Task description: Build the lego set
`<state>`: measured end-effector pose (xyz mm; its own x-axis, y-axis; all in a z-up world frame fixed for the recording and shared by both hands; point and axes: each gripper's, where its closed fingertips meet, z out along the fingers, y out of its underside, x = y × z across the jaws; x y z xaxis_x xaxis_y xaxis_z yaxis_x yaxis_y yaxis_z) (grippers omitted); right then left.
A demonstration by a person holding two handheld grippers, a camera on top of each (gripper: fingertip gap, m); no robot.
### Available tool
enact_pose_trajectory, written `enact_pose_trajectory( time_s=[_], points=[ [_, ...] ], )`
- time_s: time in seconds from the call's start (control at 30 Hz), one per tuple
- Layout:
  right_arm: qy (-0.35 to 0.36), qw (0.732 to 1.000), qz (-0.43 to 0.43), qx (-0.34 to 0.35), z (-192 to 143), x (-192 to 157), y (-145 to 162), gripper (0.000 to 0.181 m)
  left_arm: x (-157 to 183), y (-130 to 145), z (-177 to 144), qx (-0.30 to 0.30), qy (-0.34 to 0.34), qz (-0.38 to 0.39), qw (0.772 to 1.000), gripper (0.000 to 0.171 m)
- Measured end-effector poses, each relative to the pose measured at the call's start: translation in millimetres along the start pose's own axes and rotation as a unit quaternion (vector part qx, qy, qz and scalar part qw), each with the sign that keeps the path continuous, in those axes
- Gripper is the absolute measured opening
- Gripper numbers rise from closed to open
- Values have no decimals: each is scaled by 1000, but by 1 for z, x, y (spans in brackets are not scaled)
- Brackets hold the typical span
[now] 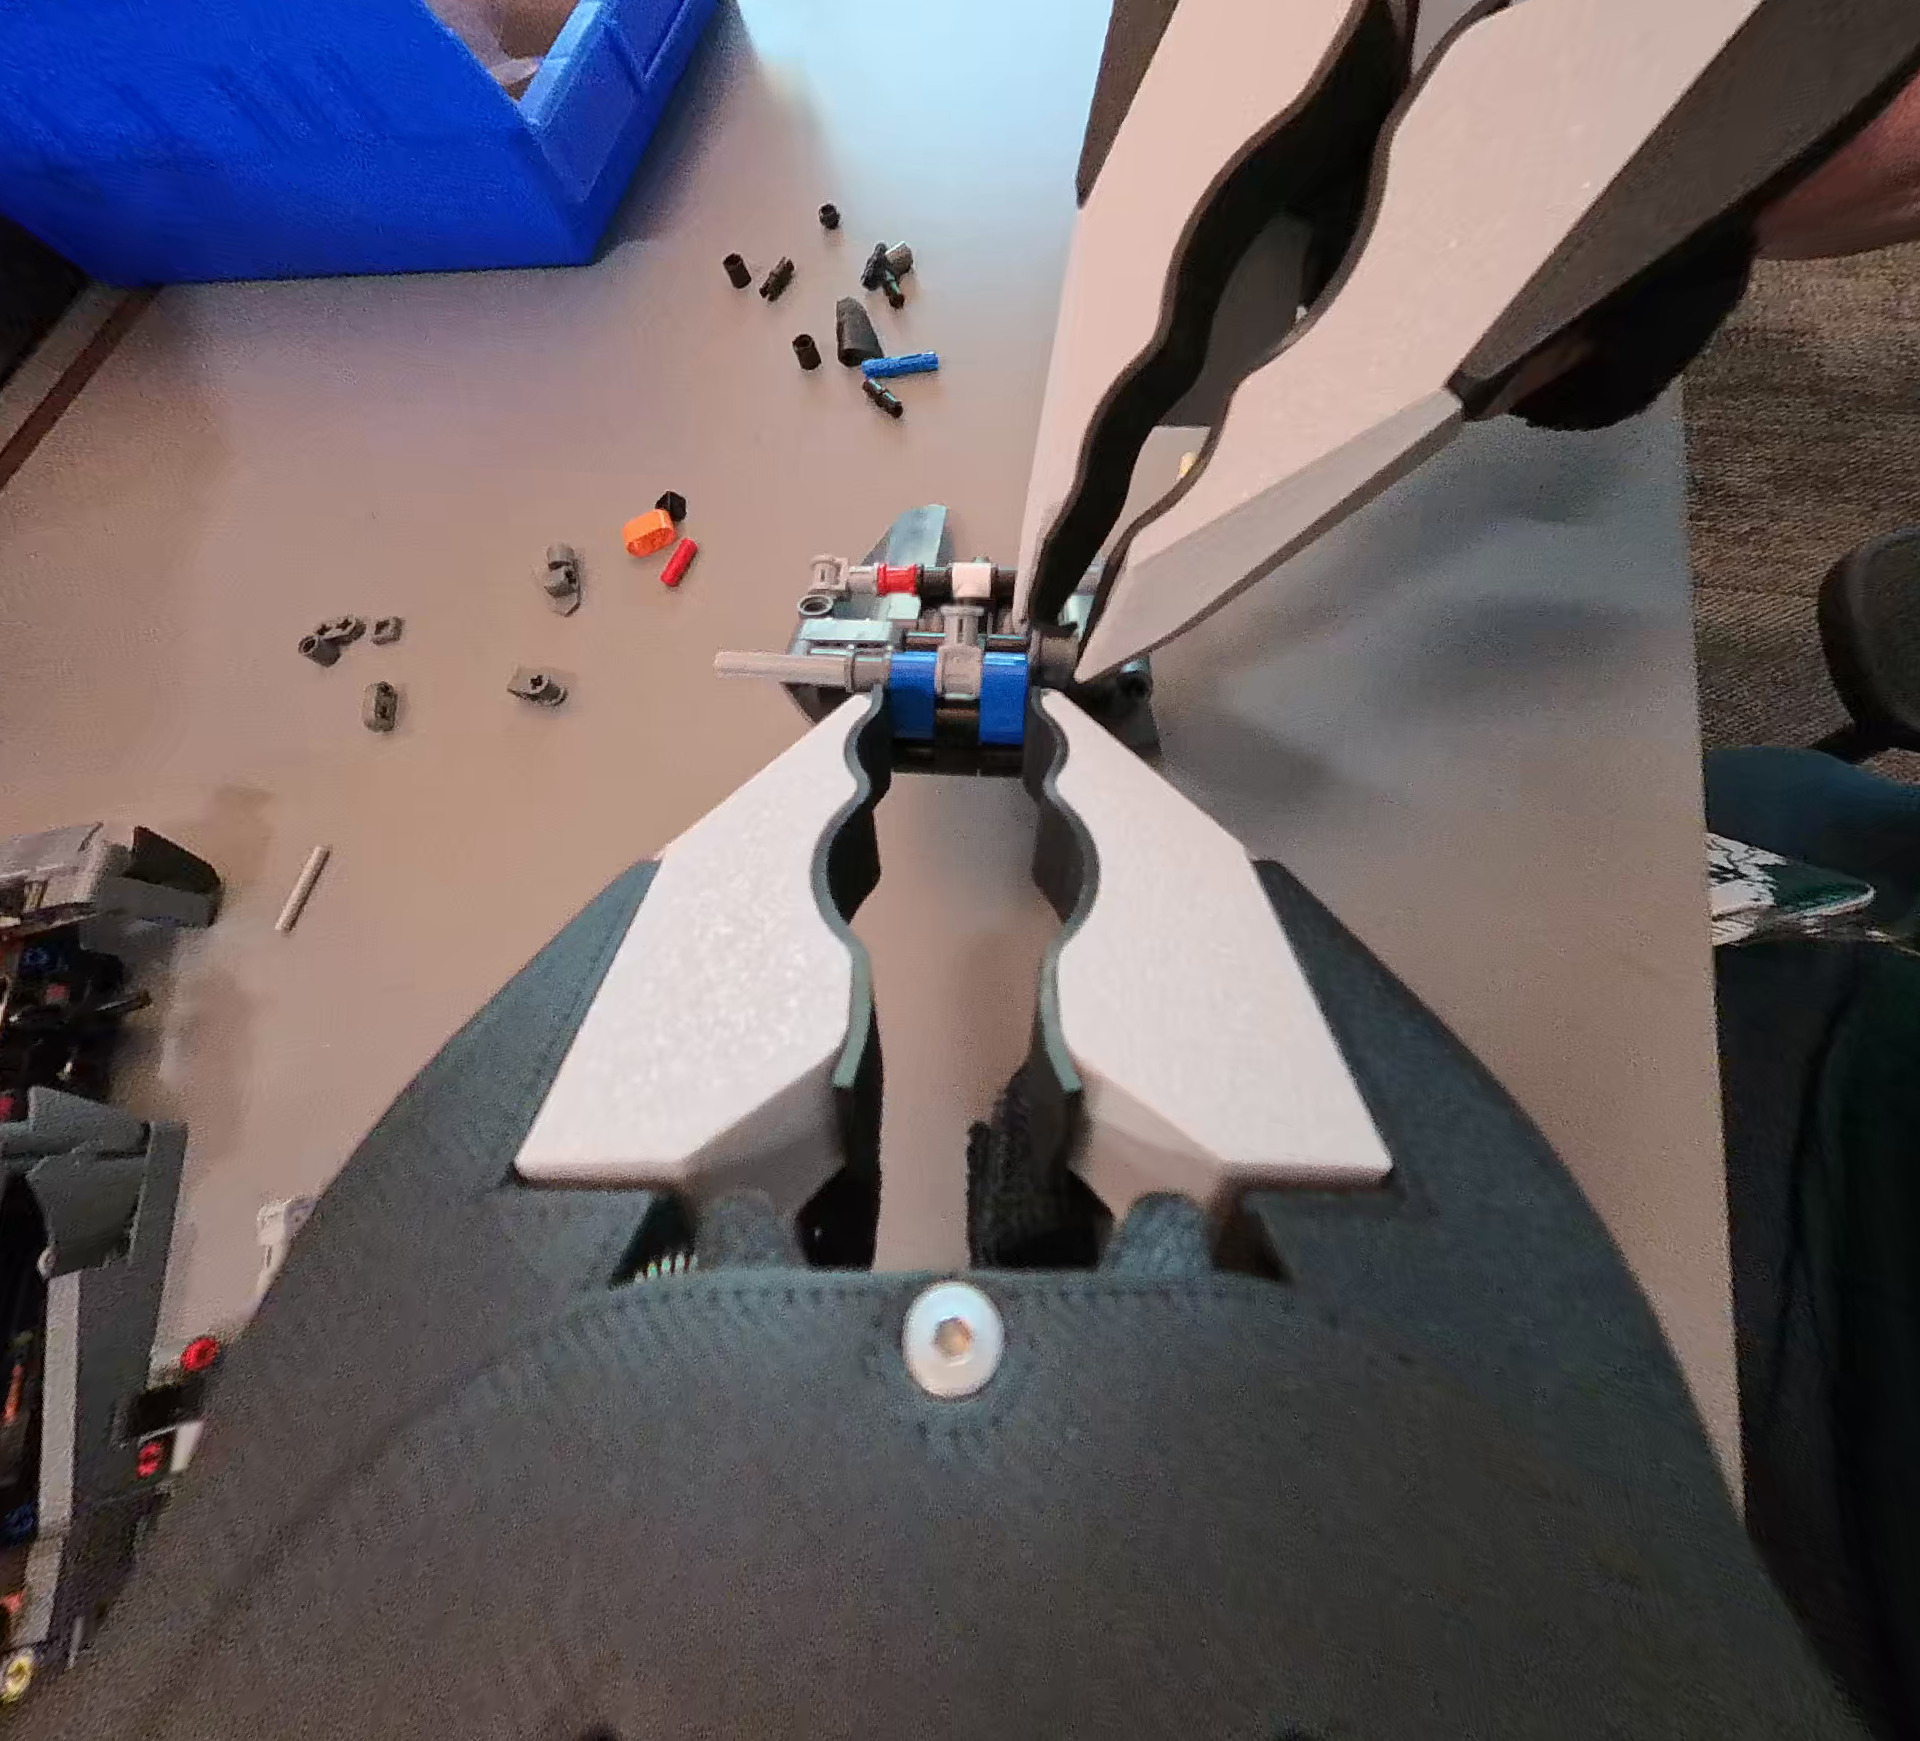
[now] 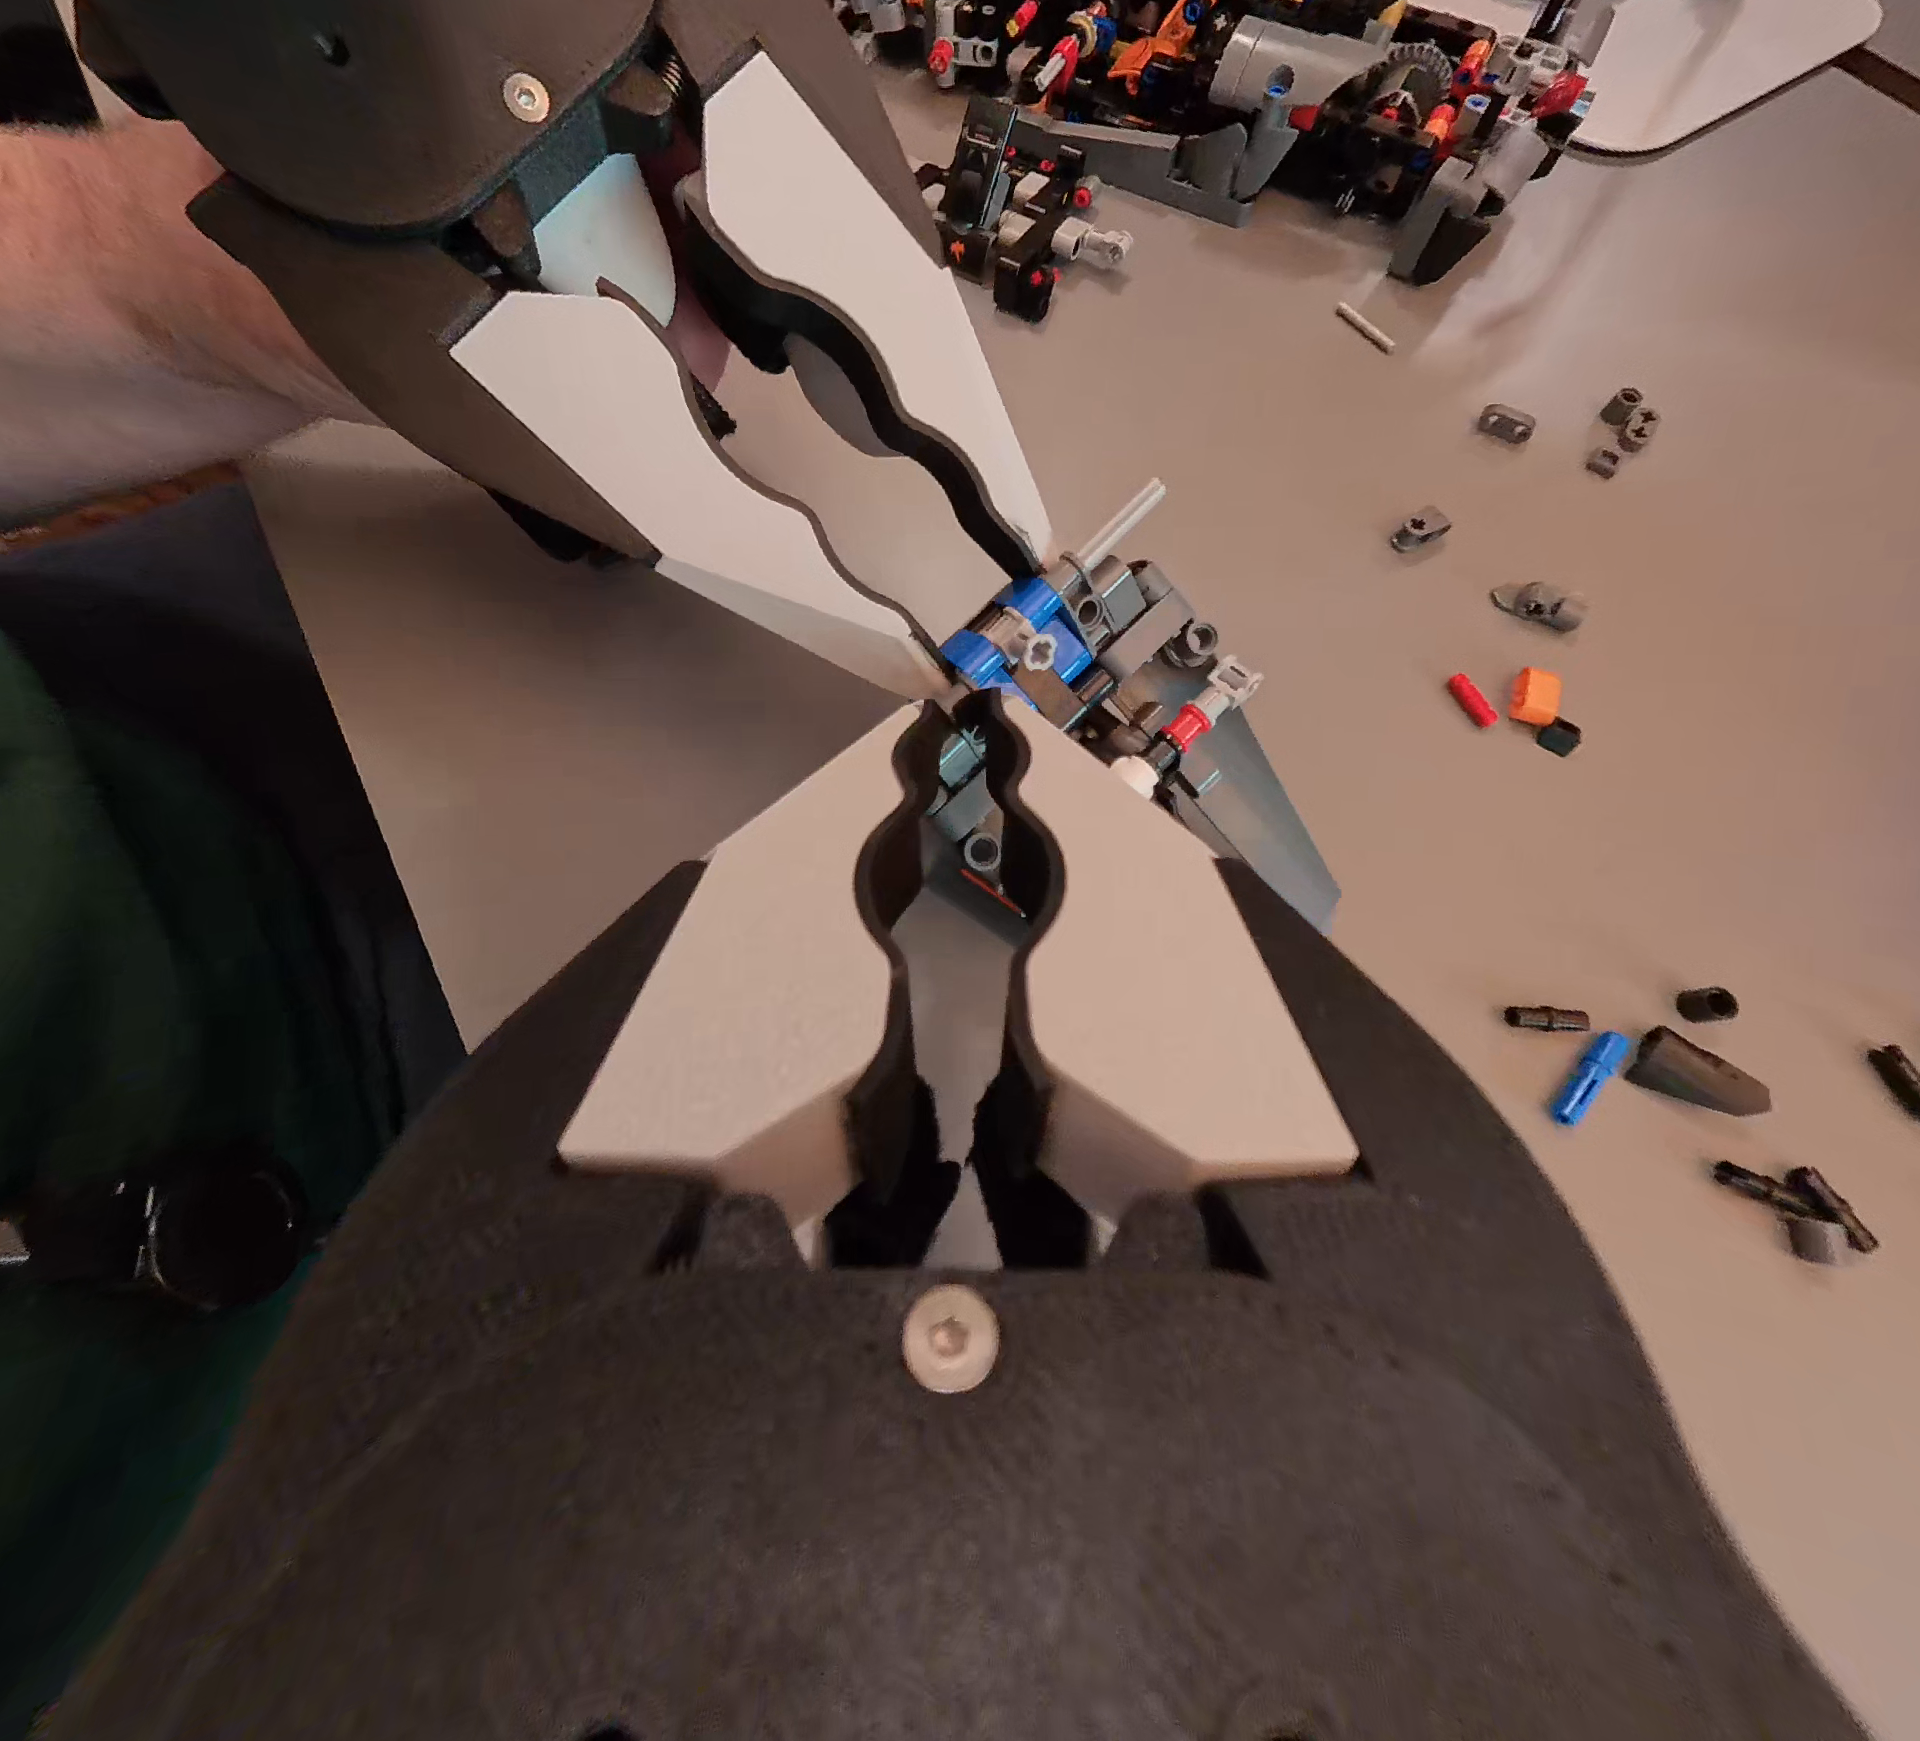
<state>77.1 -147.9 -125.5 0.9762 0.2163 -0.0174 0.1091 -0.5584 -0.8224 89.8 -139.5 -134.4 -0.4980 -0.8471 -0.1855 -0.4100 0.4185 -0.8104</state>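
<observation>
We see each gripper, left gripper point(image 1: 954, 715) and right gripper point(image 2: 961, 720), built alike: a black, grainy printed body with a silver hex screw point(image 1: 952, 1340) at six o'clock, two pale grey wedge fingers point(image 1: 727, 953) lined with wavy dark pads, and a dark green garment point(image 2: 125, 912) at nine o'clock.

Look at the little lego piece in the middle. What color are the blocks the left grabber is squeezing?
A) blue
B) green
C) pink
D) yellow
A: in the left wrist view, the left gripper has its two fingertips pressed on either side of the blue blocks of the small lego assembly, and the right wrist view shows the same blue blocks between those tips.
</observation>
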Motion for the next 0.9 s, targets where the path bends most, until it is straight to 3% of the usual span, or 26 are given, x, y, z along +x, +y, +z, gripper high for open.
enact_pose_trajectory(
  time_s=[0.63,0.9],
  points=[
    [-38,999,-29,-18,14,-15,15,12,12,32,5,-40,45,1,998,32],
    [-19,999,-38,-29,12,-8,19,11,-9,36,-5,-46,49,-2,998,39]
  ],
)
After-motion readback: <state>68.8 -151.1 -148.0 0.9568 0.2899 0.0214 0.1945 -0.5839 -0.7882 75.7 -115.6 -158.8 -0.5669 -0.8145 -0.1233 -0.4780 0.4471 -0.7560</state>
